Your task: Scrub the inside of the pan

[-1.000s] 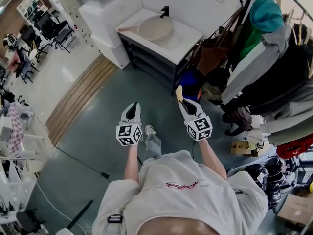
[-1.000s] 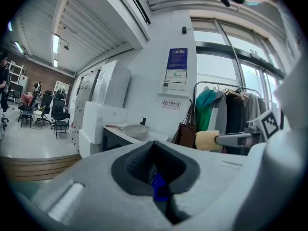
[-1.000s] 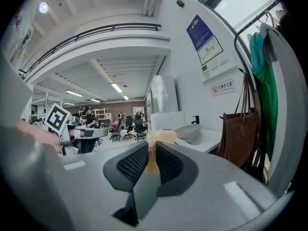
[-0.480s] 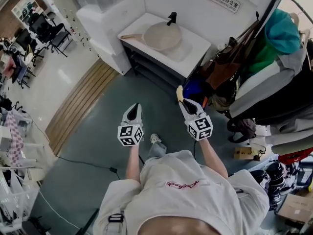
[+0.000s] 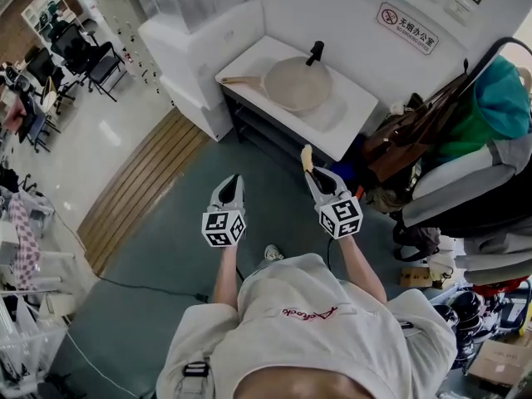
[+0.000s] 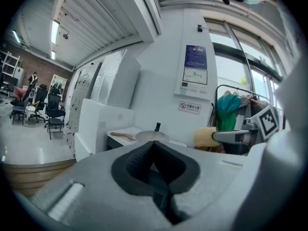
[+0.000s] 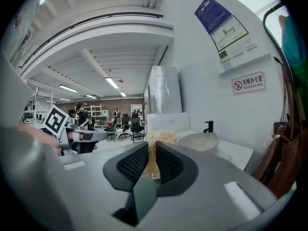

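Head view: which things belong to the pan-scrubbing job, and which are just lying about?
Job: pan on the white counter; yellow scrubbing pad clamped in the right gripper; left gripper, shut and empty.

Lying about: brown bag; teal garment; office chairs; wall sign; floor cable.

Both arms reach forward, left gripper (image 5: 230, 181) with jaws together, right gripper (image 5: 313, 174) pinching a sponge (image 5: 306, 157)

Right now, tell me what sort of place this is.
Probably a mock kitchen corner inside an open office or lab: a white counter with a pan and tap, office chairs at far left, and coats and bags hanging beside it.
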Available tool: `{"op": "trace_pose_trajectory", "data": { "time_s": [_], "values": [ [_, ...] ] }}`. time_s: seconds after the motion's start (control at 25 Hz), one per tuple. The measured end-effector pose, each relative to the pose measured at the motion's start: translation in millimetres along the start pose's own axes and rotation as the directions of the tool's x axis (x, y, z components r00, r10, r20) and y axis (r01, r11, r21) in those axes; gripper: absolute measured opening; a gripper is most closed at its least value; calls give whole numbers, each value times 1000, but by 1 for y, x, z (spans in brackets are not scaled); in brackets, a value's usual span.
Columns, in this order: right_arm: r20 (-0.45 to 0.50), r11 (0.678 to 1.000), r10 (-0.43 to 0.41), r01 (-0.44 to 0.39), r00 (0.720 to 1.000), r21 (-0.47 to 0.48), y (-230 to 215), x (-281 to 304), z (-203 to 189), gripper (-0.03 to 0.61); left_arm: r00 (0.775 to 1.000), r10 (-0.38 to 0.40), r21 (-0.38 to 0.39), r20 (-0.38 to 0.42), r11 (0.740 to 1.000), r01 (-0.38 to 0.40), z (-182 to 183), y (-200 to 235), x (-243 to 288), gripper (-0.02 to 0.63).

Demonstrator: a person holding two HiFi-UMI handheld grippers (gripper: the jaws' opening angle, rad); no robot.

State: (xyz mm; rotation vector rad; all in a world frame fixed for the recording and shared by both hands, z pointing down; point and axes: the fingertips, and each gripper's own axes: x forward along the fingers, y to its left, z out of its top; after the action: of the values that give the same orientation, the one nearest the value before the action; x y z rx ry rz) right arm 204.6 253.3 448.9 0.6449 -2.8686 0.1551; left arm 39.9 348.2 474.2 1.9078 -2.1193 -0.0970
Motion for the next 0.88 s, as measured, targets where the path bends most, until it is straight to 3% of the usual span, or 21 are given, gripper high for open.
{"op": "trace_pose_trajectory", "data": {
  "time_s": [0.52, 0.88],
  "values": [
    [-6, 1000, -9, 9, 1000, 10, 6, 63, 4, 54, 1000, 0, -5, 3, 1000, 0, 14, 59, 28, 0],
    [-14, 999, -31, 31, 999, 26, -2, 59, -4, 54, 999, -26, -6, -21, 1000, 26, 5, 50, 36, 0]
  ]
}}
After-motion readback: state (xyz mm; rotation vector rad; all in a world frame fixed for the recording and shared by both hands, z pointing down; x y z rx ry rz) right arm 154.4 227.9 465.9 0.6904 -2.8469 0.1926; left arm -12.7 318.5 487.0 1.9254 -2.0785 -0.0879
